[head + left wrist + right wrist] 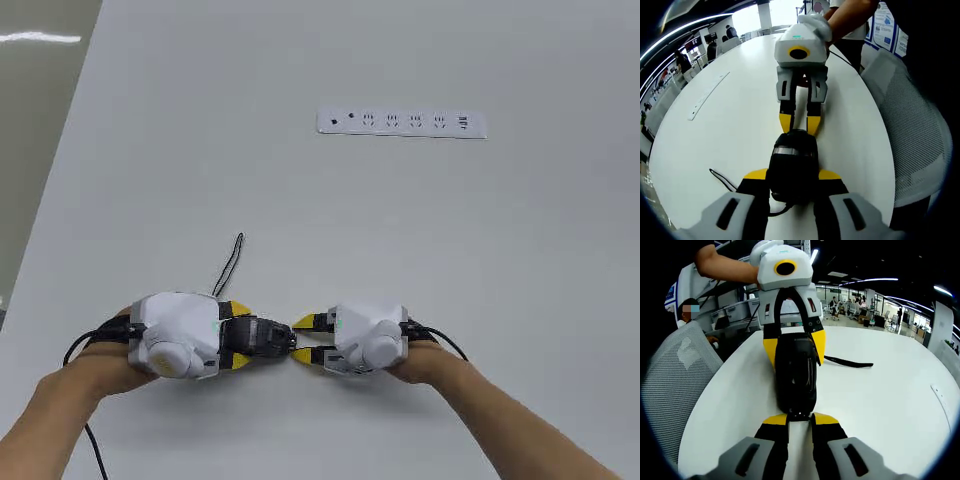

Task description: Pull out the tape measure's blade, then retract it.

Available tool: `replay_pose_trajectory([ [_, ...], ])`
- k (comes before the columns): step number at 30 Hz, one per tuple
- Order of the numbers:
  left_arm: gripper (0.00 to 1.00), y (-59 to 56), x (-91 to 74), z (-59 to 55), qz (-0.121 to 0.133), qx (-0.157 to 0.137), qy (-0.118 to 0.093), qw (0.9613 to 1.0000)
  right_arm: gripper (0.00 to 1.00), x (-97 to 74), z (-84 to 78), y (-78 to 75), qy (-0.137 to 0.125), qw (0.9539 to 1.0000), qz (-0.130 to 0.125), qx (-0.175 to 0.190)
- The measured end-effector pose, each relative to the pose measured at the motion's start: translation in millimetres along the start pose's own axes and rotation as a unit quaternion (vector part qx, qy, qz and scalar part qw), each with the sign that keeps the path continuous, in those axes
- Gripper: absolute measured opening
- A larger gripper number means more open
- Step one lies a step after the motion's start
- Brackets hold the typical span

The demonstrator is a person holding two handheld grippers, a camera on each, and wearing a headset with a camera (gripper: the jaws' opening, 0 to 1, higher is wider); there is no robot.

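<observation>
The left gripper [240, 335] clamps the black tape measure [265, 338] on the desk [400, 230]. The right gripper [302, 339] stands narrowly parted, its tips at the tape measure's front end.

Left tongs [240, 335], right tongs [302, 338]: white rounded housings, yellow tips, black cables [440, 337]

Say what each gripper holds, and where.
The left gripper clamps the tape measure by its case's sides. The right gripper flanks the blade end; a grip there cannot be told.
</observation>
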State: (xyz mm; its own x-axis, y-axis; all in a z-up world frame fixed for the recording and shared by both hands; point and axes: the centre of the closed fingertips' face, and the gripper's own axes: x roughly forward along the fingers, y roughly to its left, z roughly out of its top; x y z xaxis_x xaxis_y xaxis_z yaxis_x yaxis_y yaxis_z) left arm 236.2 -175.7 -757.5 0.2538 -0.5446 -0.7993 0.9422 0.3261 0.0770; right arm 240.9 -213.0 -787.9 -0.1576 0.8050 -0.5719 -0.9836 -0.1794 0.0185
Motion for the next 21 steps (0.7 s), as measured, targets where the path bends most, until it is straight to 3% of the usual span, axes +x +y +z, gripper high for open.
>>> replay_pose_trajectory([
  [10,0.29,1.2,-1.0,-0.4,0.003,-0.009,-0.014,0.9998,0.13,0.6,0.9,1.1,-0.001,1.0,0.005,-0.005],
  [21,0.29,0.7,-1.8,-0.9,0.003,-0.012,-0.017,0.9998,0.11,-0.6,1.9,2.3,0.001,0.9999,0.013,-0.003],
])
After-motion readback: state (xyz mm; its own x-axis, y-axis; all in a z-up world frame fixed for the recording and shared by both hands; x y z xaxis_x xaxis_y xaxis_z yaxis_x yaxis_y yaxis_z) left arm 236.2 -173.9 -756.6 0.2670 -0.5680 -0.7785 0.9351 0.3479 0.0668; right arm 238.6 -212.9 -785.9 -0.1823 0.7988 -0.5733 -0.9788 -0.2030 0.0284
